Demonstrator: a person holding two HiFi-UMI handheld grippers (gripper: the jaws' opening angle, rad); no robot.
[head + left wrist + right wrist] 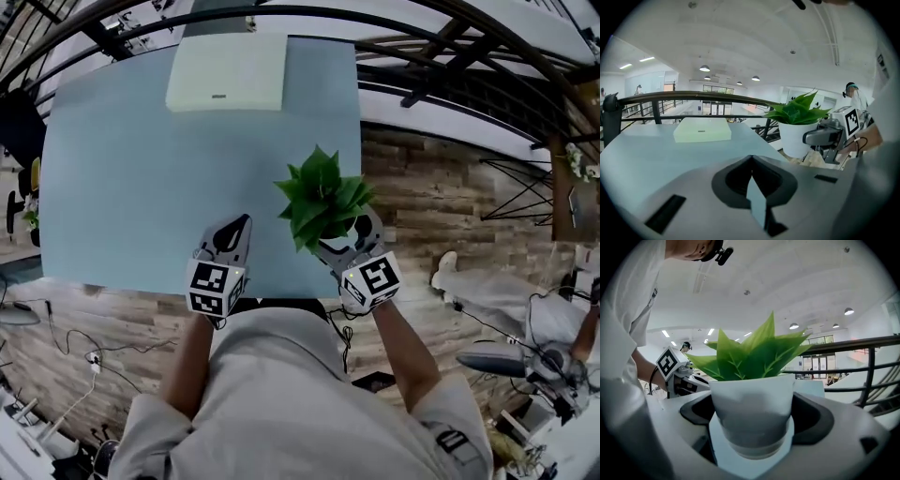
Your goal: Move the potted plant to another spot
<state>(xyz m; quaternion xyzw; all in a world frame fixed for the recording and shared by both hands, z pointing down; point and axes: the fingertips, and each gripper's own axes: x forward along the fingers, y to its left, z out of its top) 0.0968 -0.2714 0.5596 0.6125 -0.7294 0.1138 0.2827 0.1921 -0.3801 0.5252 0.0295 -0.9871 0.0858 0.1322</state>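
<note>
The potted plant [323,199] has broad green leaves in a white pot [752,411]. It sits between the jaws of my right gripper [344,236], which is shut on the pot's lower body [797,138]. The plant is at the near right corner of the pale blue table [141,169]; whether the pot rests on the table or hangs above it I cannot tell. My left gripper [239,227] is over the table's front edge, left of the plant, with its jaws together and nothing in them [752,185]. In the right gripper view it shows at the left [677,376].
A flat pale green box [228,73] lies at the table's far side [702,130]. A dark metal railing [450,56] runs behind and to the right of the table. Wood flooring [431,197] lies right of it, with cables [75,356] on the floor at the near left.
</note>
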